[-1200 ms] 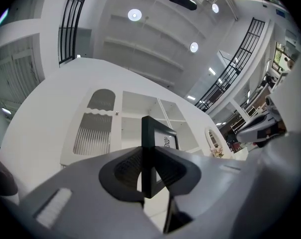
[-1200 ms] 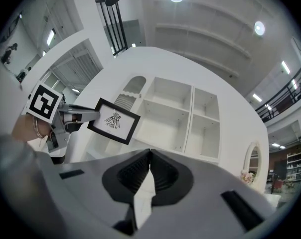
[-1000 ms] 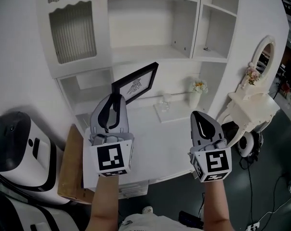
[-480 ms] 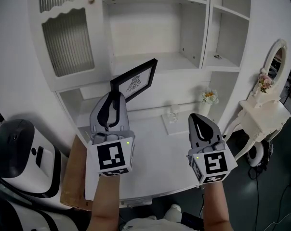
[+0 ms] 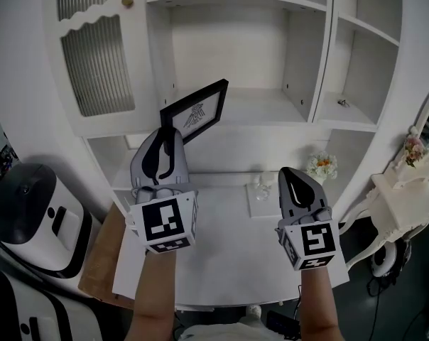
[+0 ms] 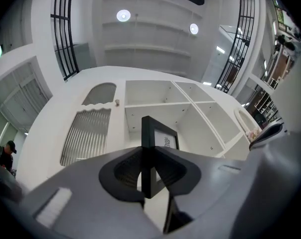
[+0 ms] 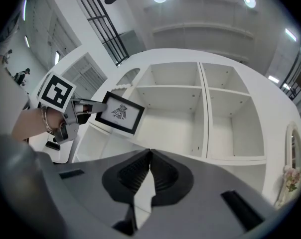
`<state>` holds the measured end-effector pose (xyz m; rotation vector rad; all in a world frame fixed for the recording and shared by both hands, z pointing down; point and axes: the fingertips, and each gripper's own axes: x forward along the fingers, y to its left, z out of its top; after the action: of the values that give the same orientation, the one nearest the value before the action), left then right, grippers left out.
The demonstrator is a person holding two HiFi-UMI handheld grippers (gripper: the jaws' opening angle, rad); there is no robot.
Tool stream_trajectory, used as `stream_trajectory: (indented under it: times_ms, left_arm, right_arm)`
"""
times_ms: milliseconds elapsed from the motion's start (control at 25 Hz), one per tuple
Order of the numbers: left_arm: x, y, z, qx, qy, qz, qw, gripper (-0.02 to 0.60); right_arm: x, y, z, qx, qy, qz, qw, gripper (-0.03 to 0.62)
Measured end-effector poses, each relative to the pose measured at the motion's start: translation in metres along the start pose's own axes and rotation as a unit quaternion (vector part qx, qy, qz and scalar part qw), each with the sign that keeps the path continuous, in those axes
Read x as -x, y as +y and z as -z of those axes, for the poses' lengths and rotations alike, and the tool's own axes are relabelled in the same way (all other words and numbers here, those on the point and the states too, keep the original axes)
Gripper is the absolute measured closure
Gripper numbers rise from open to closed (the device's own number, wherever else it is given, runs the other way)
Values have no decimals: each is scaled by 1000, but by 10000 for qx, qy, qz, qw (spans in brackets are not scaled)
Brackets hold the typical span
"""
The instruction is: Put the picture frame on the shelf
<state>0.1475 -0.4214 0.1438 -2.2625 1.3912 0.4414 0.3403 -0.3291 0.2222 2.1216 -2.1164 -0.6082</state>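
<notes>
Left claw [image 5: 165,137] pinches one edge of the black rectangular picture frame [image 5: 198,111]; right claw [image 5: 294,178] is closed and empty. So narrow a hold may let it swing and clip the white wooden shelf [image 5: 265,109].

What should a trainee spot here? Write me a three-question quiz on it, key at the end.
1. Multiple choice: what does the left claw hold? A) a mug B) a picture frame C) a book
2. True or false: the right claw is shut with nothing in it.
3. Short answer: does the picture frame stand on the shelf yet?

Key: 1 B. 2 True. 3 No, it is held tilted in the air in front of the shelf.
</notes>
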Motion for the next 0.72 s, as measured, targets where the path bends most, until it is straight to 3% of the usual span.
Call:
stream_trajectory:
  times_ms: [360, 720]
  left_arm:
    - [-31, -2, 9, -118, 179, -883, 9959, 500]
    - [-50, 9, 23, -123, 669, -1802, 9813, 500]
  right_arm:
    - [-46, -39, 17, -146, -288, -654, 9973, 585]
    - [-74, -56, 34, -194, -417, -1310, 9903, 585]
